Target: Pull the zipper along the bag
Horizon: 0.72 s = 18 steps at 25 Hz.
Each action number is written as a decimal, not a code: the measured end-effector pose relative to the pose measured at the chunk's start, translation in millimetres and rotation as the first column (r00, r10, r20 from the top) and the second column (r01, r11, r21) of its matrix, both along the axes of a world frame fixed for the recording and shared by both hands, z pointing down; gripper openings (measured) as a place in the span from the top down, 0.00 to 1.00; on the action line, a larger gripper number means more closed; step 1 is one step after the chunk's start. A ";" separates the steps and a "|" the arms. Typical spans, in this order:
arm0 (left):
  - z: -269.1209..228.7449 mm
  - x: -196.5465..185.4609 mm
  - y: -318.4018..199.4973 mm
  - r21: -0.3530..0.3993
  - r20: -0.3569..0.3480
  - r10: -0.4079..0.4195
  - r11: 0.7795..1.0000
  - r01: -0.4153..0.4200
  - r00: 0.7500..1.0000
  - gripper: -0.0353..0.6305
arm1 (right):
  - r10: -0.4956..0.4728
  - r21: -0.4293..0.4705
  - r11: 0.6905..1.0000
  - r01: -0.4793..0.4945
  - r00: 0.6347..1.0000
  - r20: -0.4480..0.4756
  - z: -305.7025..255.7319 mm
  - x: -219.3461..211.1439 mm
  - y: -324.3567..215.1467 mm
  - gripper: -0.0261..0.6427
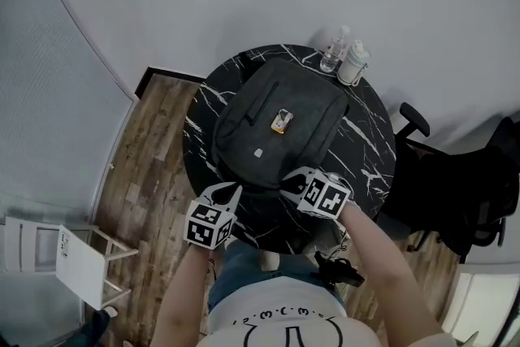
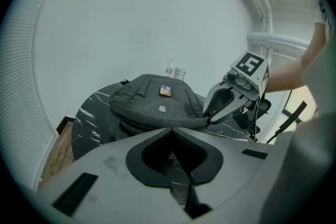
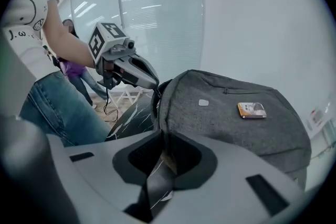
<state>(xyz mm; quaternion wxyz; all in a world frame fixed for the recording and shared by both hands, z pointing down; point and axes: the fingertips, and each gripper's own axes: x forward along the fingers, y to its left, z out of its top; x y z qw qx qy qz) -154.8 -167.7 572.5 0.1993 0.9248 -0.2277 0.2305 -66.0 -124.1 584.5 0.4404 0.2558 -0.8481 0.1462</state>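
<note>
Here's the dark grey fabric backpack [image 1: 268,122], lying flat in the middle of the round black marble-patterned table [image 1: 370,162], front panel up. A small orange card [image 1: 281,122] sits on top of it, and there's a little pale badge [image 1: 257,152] nearer the person. At the table's far right edge, a clear plastic bottle [image 1: 334,50] stands just beside a white bottle [image 1: 353,63].

Both tools are in at the backpack's near edge. On the left, the left gripper [image 2: 171,129] has its jaws pressed tight together, tips right at the near left corner. Whether a zipper pull or any fabric is caught between them, I cannot tell. On the right, the right gripper [image 3: 160,134] is tilted down onto the same edge, and its jaws are pinching the backpack's seam, with grey fabric running straight in between the pads.

The two grippers sit close together, angled towards each other.
</note>
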 end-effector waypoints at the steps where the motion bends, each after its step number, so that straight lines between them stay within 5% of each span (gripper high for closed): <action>1: 0.1 -1.1 -0.7 -0.004 -0.007 0.010 1.000 -0.010 1.000 0.92 | 0.005 0.000 1.000 -0.005 1.000 -0.002 -0.5 -0.2 -0.4 0.81; 18: 0.8 -15.8 -23.1 0.009 -0.039 0.163 0.987 -0.163 0.986 0.92 | 0.034 -0.057 0.998 -0.037 0.998 -0.060 -2.8 20.7 16.9 0.82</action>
